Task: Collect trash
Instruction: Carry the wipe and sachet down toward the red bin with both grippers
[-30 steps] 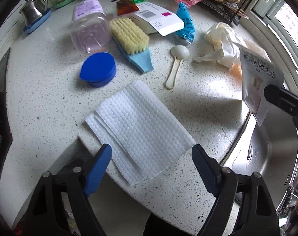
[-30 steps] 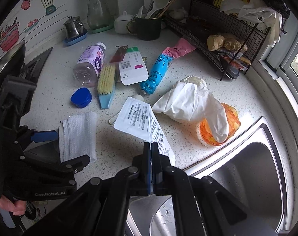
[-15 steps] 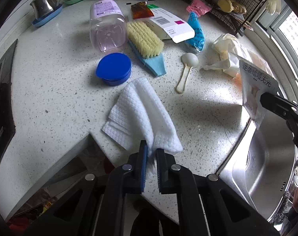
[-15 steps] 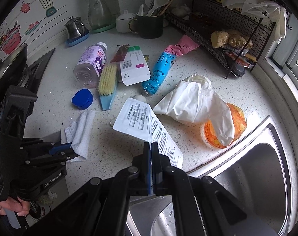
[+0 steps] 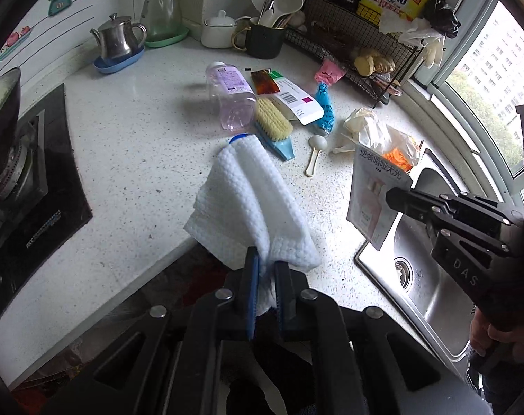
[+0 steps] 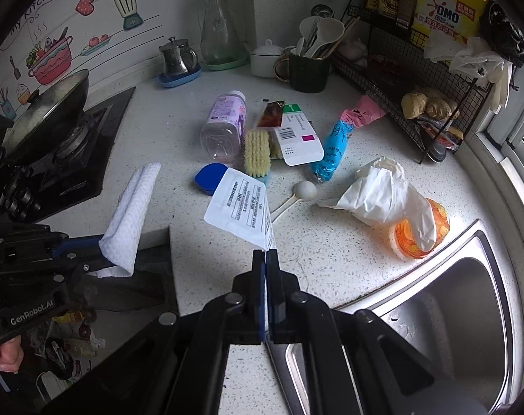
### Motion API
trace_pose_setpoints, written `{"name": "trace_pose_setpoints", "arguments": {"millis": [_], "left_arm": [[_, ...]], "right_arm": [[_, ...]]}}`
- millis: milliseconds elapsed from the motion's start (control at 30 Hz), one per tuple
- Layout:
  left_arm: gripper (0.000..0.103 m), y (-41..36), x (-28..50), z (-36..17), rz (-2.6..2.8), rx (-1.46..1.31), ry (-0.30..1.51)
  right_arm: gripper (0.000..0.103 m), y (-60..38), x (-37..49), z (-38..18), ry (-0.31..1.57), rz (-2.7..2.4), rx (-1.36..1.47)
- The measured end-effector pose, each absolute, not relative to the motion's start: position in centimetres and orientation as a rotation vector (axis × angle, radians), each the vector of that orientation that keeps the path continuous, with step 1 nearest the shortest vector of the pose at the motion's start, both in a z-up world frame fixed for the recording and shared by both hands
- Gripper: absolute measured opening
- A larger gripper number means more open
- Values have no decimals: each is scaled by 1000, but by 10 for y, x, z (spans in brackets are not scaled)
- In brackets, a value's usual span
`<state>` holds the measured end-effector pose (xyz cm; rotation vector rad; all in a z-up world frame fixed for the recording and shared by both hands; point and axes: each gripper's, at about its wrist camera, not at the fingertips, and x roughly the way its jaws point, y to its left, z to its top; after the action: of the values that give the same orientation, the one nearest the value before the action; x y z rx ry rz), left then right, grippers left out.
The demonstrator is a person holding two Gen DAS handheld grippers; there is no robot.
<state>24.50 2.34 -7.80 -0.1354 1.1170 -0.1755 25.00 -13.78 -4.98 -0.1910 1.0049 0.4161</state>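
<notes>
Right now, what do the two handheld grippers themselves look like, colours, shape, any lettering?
Both are black linkage frames with silver rivets and blue-lined fingers. The left gripper reads "GenRobot.AI" on its body in the right wrist view; the right gripper shows "DAS" lettering in the left wrist view. Bare fingers grip each handle.

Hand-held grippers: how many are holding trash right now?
2. The left hand-held gripper pinches the white paper towel over the counter edge; the right hand-held gripper pinches a white printed packet near the sink.

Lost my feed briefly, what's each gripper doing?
Left gripper: closed on the white paper towel.
Right gripper: closed on the printed white packet.
</notes>
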Motion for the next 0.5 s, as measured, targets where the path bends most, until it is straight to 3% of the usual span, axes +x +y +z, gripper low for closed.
{"name": "trace_pose_setpoints", "arguments": {"millis": [500], "left_arm": [[7, 128, 104, -66, -73, -189, 1081]], "right_arm": [[0, -39, 145, -50, 979, 538, -235]]}}
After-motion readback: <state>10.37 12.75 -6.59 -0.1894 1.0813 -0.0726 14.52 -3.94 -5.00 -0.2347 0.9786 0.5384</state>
